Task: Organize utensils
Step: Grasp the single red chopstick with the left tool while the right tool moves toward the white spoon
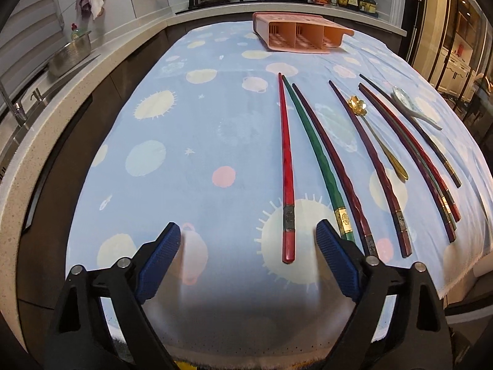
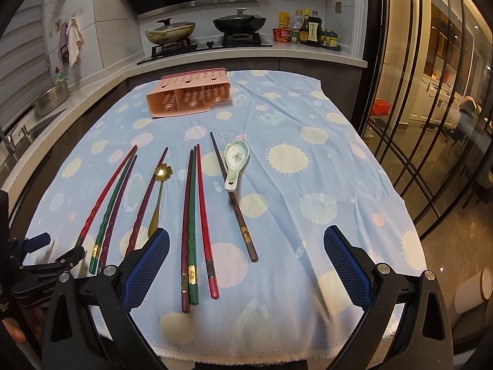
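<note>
Blue pads of the left gripper (image 1: 248, 240) stand spread over the cloth (image 1: 185, 117), holding nothing, the red chopstick (image 1: 285, 166) lying between them. The right gripper (image 2: 246, 246) is likewise spread and empty above three bunched chopsticks (image 2: 192, 222). A closing pinch might catch the green chopstick (image 1: 311, 151) beside it, or roll the slim, glossy stick away. The pink holder (image 1: 300, 35) lies tipped on its side, well beyond.

Domestic kitchen — gas hob (image 2: 197, 46) with two pans at twelve o'clock, sauce bottles (image 2: 308, 30) beside, sink (image 1: 21, 129) at nine.
</note>
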### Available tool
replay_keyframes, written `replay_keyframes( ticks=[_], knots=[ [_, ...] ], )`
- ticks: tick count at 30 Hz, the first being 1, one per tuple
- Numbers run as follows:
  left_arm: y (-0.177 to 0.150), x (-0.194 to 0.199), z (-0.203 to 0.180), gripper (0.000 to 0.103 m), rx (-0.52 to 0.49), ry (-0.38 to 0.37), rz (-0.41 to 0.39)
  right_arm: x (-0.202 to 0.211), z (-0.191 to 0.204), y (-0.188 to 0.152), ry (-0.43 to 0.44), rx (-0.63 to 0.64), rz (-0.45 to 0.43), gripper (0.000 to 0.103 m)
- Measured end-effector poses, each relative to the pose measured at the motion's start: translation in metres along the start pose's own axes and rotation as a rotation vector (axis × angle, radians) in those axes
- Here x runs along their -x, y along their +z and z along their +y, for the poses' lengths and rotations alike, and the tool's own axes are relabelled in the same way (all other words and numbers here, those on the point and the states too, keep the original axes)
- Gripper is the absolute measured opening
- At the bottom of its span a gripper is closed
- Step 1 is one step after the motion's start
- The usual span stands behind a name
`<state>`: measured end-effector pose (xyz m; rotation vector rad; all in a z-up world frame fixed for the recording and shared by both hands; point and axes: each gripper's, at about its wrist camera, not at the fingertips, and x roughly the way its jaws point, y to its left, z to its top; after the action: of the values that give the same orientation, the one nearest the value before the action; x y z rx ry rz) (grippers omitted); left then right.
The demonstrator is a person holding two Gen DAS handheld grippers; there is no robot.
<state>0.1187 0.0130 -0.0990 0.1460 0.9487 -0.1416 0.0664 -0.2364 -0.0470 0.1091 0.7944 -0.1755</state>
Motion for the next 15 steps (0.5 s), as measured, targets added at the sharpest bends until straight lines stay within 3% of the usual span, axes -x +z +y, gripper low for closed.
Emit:
replay_keyframes(
  ticks=[4, 6, 8, 10, 13, 15],
  knots=[
    [0.004, -0.007, 0.002, 0.067, -0.003, -0.042, -0.003, -0.011, 0.002, 0.008, -0.012, -0.001, 0.003, 0.096],
    [0.005, -0.004, 0.001, 0.051, -0.024, -0.074, -0.010, -0.018, 0.002, 0.012, -0.022, -0.002, 0.003, 0.096],
    [0.006, -0.002, 0.000, 0.027, -0.035, -0.106, -0.010, -0.025, 0.001, 0.018, -0.025, -0.007, 0.001, 0.096],
    [0.006, -0.001, 0.001, 0.013, -0.029, -0.150, -0.004, -0.032, -0.001, 0.026, -0.024, -0.018, -0.003, 0.096],
    [0.004, -0.001, -0.001, 0.007, -0.033, -0.176, -0.004, -0.043, -0.003, 0.039, -0.029, -0.032, -0.013, 0.084],
    [0.003, -0.001, -0.004, 0.007, -0.046, -0.170, -0.012, -0.053, -0.003, 0.049, -0.018, -0.045, -0.010, 0.070]
  ],
)
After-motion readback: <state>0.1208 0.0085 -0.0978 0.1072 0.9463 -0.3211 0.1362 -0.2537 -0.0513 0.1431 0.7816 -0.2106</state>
